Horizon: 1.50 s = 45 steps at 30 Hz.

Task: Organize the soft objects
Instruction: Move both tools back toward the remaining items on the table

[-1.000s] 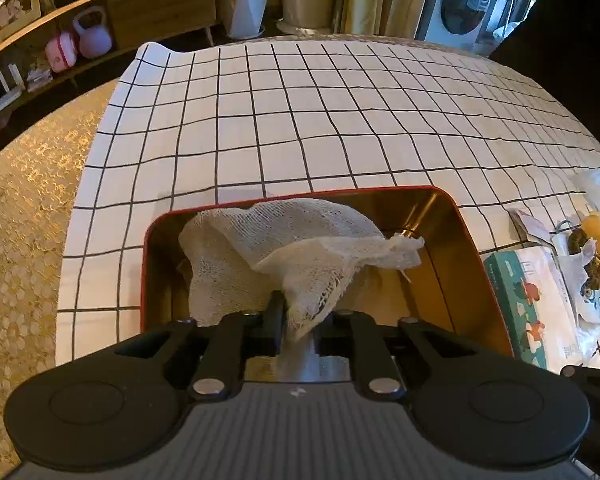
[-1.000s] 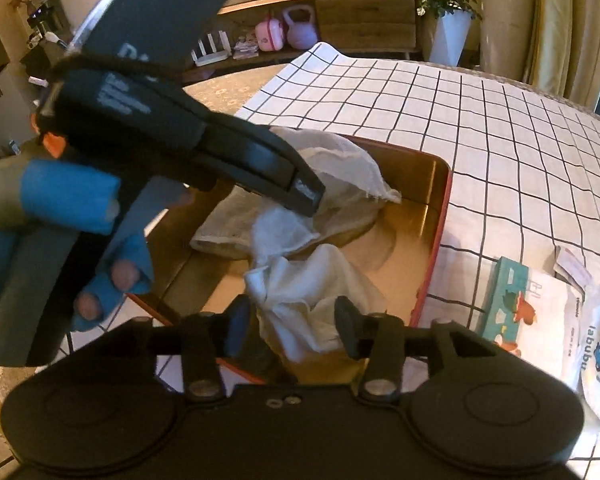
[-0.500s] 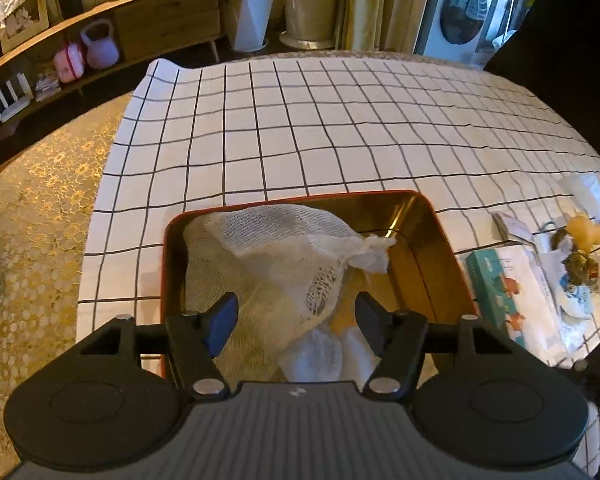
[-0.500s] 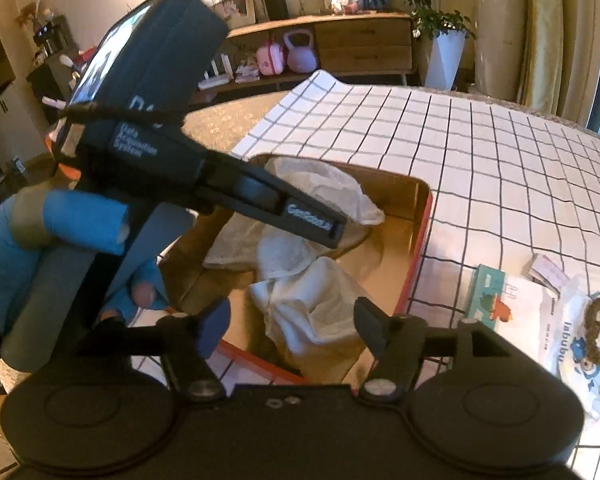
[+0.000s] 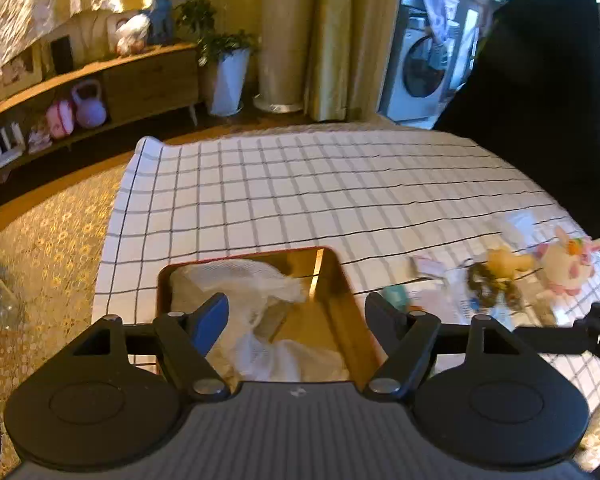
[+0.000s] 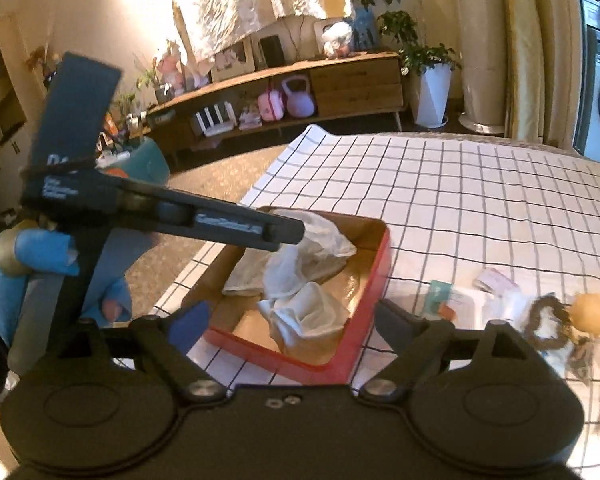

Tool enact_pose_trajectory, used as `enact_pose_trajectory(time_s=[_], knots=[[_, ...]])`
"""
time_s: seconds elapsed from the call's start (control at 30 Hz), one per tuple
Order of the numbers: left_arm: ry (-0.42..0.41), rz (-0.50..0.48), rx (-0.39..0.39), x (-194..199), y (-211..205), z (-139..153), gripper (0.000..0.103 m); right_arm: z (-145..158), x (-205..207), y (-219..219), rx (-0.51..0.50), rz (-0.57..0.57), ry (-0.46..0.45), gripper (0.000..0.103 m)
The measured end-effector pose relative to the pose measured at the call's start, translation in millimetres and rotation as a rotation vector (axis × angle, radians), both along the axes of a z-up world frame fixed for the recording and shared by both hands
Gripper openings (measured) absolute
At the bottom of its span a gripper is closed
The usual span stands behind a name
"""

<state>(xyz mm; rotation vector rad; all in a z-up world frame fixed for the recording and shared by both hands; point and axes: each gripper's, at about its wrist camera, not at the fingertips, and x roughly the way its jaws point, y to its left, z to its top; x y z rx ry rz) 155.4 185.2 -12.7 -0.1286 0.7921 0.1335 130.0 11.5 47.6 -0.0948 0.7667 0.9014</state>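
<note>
Hovering over the tray (image 5: 342,300), the left gripper (image 5: 298,314) has just been opening; its jaws stand wide with nothing between them. White cloths (image 5: 252,300) lie loose inside the tray on the checked tablecloth (image 5: 300,188).

From the right wrist, the right gripper (image 6: 292,322) has likewise just been opening, wide and empty above the cloths (image 6: 300,292) in the tray (image 6: 374,280). Toys (image 6: 572,320) lie to the right.

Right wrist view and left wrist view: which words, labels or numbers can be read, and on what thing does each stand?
None reads with certainty.
Left gripper: white lettering on its arm and body, too blurred.
Tissue pack: print too small.
White bag: blue print blurred.
Paper tag: unreadable.
</note>
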Motion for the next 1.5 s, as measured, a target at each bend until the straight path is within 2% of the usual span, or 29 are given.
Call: enact_pose_trajectory(time_s=[0.33,0.6,0.8,0.93,1.03,1.3,1.4,1.5], knots=[[-0.119,-0.076,-0.003,-21,-58,33,0.084,31,-11,-71,0.078,-0.099,-0.079,0.099],[-0.157,-0.149,-0.040,-23,-105,40,0.084,34,-14,-127,0.090,-0.201,-0.136,0.102],[-0.153,-0.214,-0.085,-16,-136,30,0.086,22,-10,-171,0.095,-0.300,-0.140,0.102],[-0.157,-0.245,-0.110,-9,-155,20,0.100,11,-5,-196,0.074,-0.351,-0.147,0.102],[-0.177,-0.268,-0.113,-4,-166,12,0.100,-1,-2,-207,0.052,-0.380,-0.147,0.102],[-0.145,-0.289,-0.147,23,-182,-21,0.100,-28,6,-228,-0.020,-0.401,-0.173,0.102],[-0.136,-0.290,-0.132,34,-188,-32,0.100,-39,14,-231,-0.041,-0.401,-0.155,0.102],[-0.114,-0.284,-0.085,48,-192,-44,0.100,-48,25,-233,-0.054,-0.401,-0.125,0.102]])
